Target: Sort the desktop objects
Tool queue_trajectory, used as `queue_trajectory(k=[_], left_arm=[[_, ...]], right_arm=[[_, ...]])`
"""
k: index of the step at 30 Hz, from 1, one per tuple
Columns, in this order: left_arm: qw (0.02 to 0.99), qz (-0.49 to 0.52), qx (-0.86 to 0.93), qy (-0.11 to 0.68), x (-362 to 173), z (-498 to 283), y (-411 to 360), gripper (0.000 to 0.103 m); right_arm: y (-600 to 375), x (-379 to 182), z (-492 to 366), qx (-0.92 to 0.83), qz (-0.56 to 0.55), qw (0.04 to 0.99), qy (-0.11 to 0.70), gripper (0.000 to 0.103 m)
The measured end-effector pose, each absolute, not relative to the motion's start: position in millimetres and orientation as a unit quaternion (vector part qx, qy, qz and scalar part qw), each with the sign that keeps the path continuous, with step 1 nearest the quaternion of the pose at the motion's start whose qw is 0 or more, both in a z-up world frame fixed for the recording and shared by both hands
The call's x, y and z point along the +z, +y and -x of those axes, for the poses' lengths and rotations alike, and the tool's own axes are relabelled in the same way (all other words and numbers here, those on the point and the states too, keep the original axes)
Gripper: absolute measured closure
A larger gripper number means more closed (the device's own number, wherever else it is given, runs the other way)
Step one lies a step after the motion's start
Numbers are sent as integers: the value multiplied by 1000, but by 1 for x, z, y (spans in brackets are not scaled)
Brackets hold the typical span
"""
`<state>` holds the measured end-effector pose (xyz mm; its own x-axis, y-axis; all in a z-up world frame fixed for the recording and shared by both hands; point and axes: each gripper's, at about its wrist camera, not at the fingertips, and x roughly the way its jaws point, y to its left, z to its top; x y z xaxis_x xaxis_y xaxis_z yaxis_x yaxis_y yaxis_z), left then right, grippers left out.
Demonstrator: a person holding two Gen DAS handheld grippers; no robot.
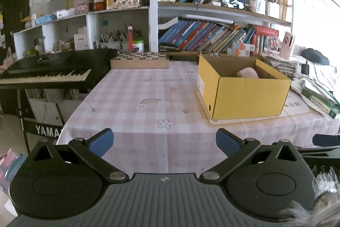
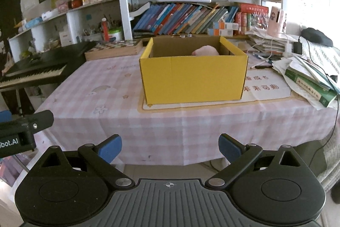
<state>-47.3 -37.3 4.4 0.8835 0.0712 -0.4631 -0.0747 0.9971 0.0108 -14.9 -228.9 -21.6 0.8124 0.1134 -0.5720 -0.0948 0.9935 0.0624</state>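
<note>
keyboard: black electronic piano keyboard [image 1: 45, 72] on a stand, far left, just beside the left edge of the table.
table: rectangular table under a pink-and-white checked cloth [image 1: 136, 99] printed with small flowers and a rainbow; the near left part of the cloth is bare.
chessboard: flat wooden chessboard box [image 1: 139, 60] at the far edge of the table, left of centre.
left gripper: black two-finger gripper with blue pads [image 1: 164, 139], held over the near edge of the table; jaws spread wide, released, grasping nothing.
box: open yellow cardboard box [image 2: 192, 80], upright, right of centre on the table, resting on a pale printed paper mat [image 2: 266, 87] with red characters.
task object: soft pink rounded object [image 2: 206, 50] inside the yellow box, toward its far side; only its top shows above the rim, so its exact kind cannot be told.
right gripper: black two-finger gripper with blue pads [image 2: 170, 147], held short of the table's near edge, facing the front wall of the box; jaws spread wide, released, grasping nothing.
bookshelf: white shelf unit [image 2: 191, 20] packed with leaning books, behind the table.
paper stack: loose papers and a green book [image 2: 309, 87] piled at the right edge of the table, just beside the mat.
black mouse: dark rounded mouse-like item [image 2: 316, 36] far right, behind the papers.
</note>
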Motion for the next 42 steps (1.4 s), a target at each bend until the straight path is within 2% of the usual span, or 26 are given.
queue_trajectory(k=[2, 42], left_arm=[[969, 2, 45, 243, 3, 48, -37, 0], [964, -2, 31, 265, -3, 43, -43, 0]], right_arm=[[-229, -22, 16, 52, -15, 952, 301, 0], [-225, -26, 11, 59, -12, 946, 319, 0]])
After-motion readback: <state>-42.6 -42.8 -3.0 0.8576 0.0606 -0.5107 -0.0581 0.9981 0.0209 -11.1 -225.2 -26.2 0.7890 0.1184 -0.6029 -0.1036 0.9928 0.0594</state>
